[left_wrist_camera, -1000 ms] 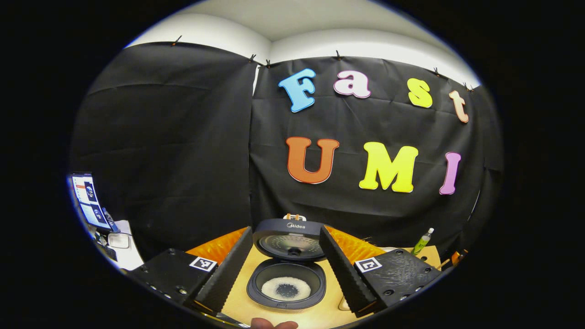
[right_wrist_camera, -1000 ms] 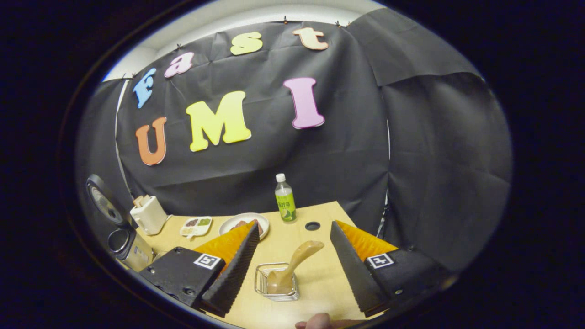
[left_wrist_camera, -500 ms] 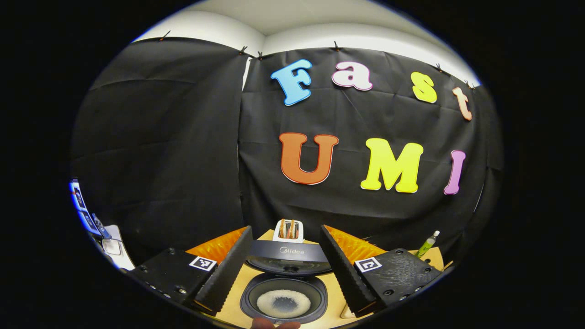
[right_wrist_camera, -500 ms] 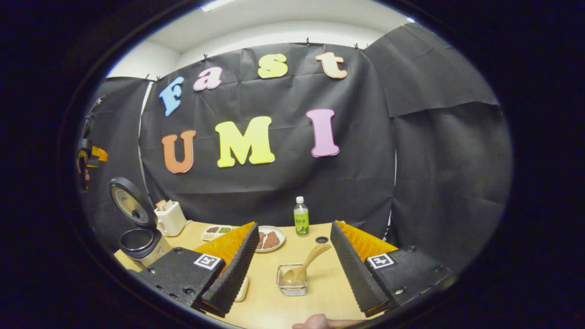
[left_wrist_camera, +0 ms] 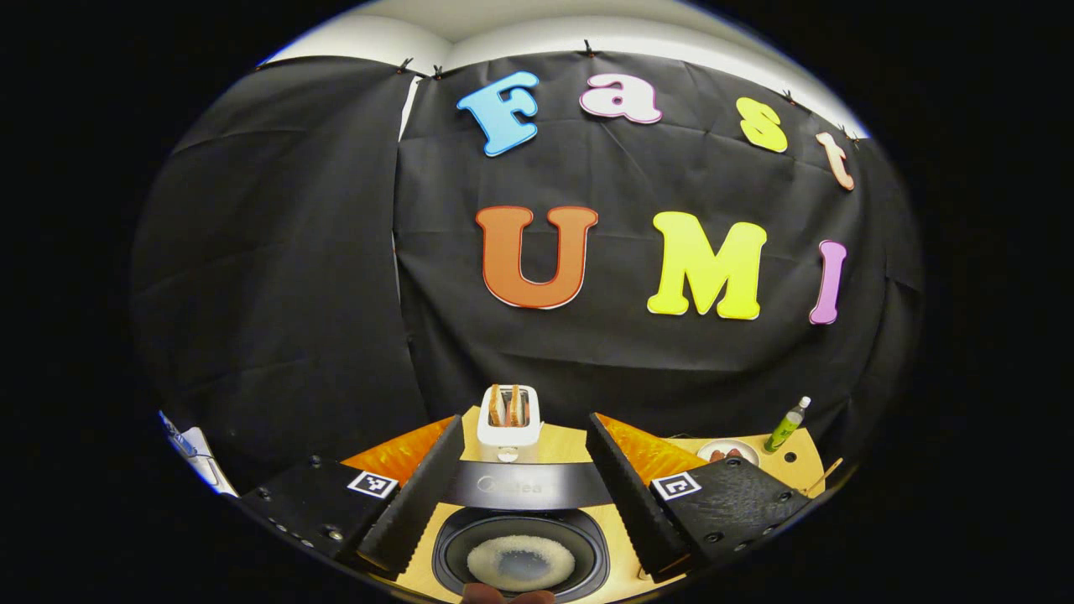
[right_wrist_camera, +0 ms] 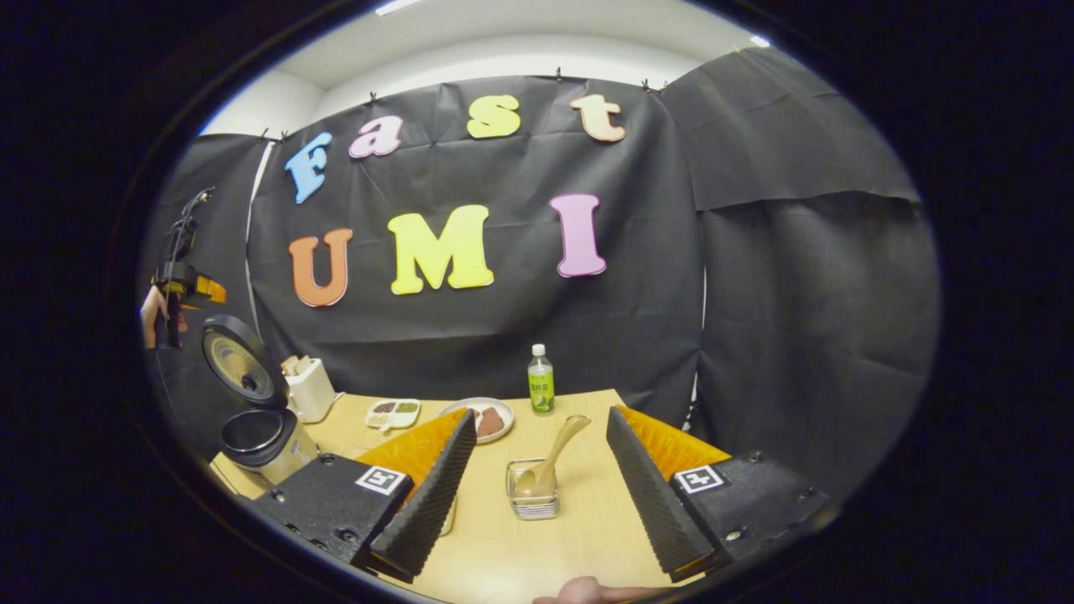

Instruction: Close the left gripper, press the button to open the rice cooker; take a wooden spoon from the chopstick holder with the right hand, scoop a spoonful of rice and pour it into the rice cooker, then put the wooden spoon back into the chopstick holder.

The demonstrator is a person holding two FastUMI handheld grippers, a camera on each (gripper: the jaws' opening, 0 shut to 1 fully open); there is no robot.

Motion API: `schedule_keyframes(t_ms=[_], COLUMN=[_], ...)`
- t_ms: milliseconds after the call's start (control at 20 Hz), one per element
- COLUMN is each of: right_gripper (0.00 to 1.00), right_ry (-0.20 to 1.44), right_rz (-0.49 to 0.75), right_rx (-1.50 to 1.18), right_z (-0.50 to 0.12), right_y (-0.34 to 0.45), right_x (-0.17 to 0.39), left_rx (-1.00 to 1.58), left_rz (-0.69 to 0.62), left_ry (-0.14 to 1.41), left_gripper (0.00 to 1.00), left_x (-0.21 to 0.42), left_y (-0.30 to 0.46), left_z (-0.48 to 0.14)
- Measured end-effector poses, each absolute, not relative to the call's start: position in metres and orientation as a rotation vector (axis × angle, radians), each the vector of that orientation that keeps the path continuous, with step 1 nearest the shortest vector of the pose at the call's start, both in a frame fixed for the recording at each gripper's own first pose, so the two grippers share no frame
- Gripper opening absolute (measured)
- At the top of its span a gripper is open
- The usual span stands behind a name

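Rice cooker [left_wrist_camera: 520,549] lid up, rice ringing pot; wooden spoon [right_wrist_camera: 550,461] in holder; both tongs wide apart, empty.

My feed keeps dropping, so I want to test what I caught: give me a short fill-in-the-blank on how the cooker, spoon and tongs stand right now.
1. The cooker has its lid ____.
2. The spoon stands in the ____.
3. The right tongs are ____, gripping nothing.
4. Behind the cooker stands a ____ with bread in it.

Missing words: open; holder; open; toaster
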State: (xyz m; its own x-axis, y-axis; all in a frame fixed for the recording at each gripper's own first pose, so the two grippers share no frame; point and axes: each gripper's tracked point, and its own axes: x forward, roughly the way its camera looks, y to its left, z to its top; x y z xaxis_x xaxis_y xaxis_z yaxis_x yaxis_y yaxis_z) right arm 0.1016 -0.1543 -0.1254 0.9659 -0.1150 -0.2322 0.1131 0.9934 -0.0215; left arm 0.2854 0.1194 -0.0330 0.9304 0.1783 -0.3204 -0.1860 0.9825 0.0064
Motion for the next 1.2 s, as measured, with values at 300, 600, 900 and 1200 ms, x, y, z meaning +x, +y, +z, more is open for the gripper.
schedule_keyframes(t_ms=[300, 600, 900, 1200], right_gripper=[0.99, 1.0, 0.99, 1.0], right_ry=[0.243, 0.234, 0.225, 0.219], right_rz=[-0.134, -0.086, -0.029, -0.012], right_rx=[-0.012, -0.024, -0.053, -0.087], right_z=[-0.126, -0.121, -0.117, -0.109], right_y=[-0.143, -0.112, -0.079, -0.073], right_x=[0.09, 0.086, 0.084, 0.085], left_rx=[-0.041, -0.065, -0.089, -0.101], left_rz=[0.157, 0.117, 0.076, 0.071], left_ry=[0.421, 0.532, 0.666, 0.781], left_gripper=[0.97, 0.97, 0.97, 0.97], left_x=[0.282, 0.234, 0.166, 0.129], left_y=[0.118, 0.102, 0.089, 0.084], left_z=[-0.053, -0.079, -0.141, -0.196])
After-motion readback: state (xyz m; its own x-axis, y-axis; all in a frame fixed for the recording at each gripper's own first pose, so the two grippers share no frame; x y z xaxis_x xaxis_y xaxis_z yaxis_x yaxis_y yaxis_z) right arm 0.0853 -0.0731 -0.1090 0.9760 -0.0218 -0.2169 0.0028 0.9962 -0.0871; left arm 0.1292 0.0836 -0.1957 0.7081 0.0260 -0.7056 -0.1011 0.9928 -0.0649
